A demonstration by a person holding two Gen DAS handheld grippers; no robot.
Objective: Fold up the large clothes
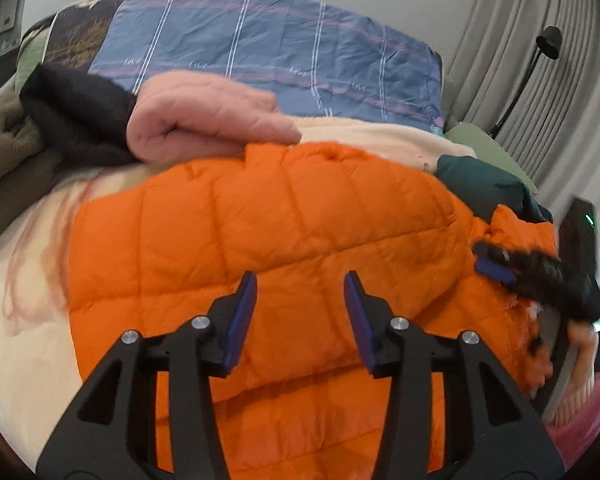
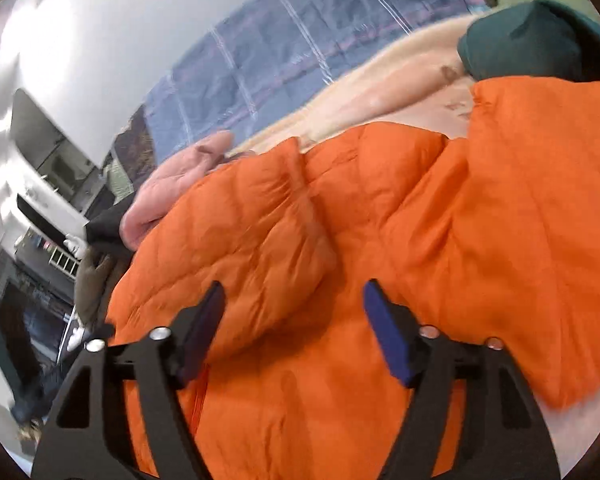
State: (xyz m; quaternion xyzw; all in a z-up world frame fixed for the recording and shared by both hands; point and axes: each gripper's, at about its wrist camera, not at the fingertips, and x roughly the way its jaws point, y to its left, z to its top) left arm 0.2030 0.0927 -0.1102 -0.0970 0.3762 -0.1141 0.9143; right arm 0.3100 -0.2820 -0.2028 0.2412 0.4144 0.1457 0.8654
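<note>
With our left gripper point(image 1: 300, 292) and right gripper point(image 2: 294, 300) both spread wide and holding nothing above the orange puffer jacket point(image 1: 260, 232), we'd best pinch a firm edge or seam, since the slick quilted shell looks apt to slide (and spring back). The jacket sprawls, partly doubled over, on the cream blanket point(image 1: 28, 320) covering the bed.

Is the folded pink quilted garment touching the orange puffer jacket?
Touching. In the left wrist view, the folded pink quilted garment lies against the top edge of the orange puffer jacket, with no gap visible between them.
</note>
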